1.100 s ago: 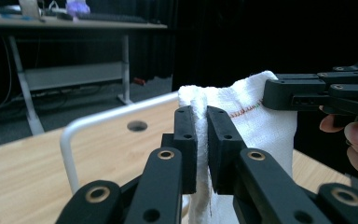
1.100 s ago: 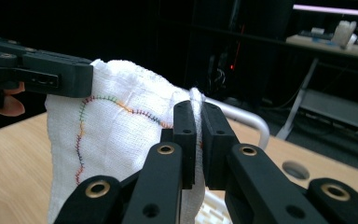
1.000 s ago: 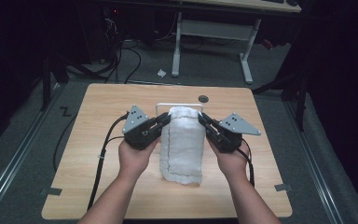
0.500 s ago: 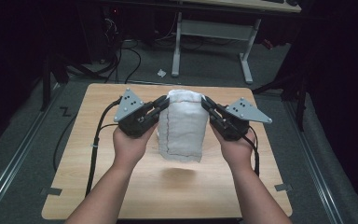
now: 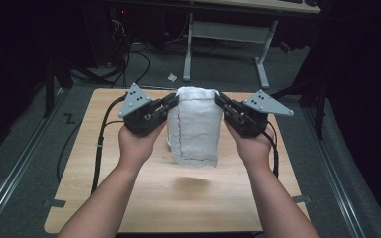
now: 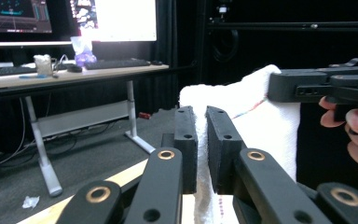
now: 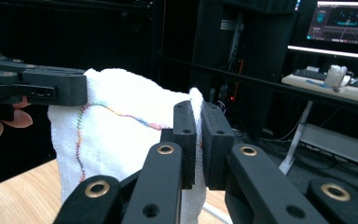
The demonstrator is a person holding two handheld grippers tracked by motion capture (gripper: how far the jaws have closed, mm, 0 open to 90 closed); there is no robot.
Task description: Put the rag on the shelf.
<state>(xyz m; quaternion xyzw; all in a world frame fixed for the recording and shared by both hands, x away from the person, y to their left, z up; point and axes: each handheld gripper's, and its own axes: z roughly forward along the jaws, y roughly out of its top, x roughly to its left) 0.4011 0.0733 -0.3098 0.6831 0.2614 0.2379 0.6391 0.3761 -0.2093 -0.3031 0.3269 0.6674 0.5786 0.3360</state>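
One white towel (image 5: 194,130) — folded, colourful stitched hem, hanging limp.

1. White towel (image 5: 194,130): soft terry cloth, rough nubbly weave, matt, with a multicoloured stitched seam along the edge.
2. Left gripper (image 5: 171,102): black matt plastic jaws with brass-coloured, faintly shiny rivets at the joints; flat grey plate on top, looking like dull metal.
3. Right gripper (image 5: 221,102): same matt black plastic and brass-coloured rivets, same grey plate.
4. Table (image 5: 188,198): light wood-grain top, smooth, with a slight sheen.
5. Floor (image 5: 25,148): grey carpet, matt and finely rough.
6. Far desk legs (image 5: 188,49): pale painted metal, smooth.
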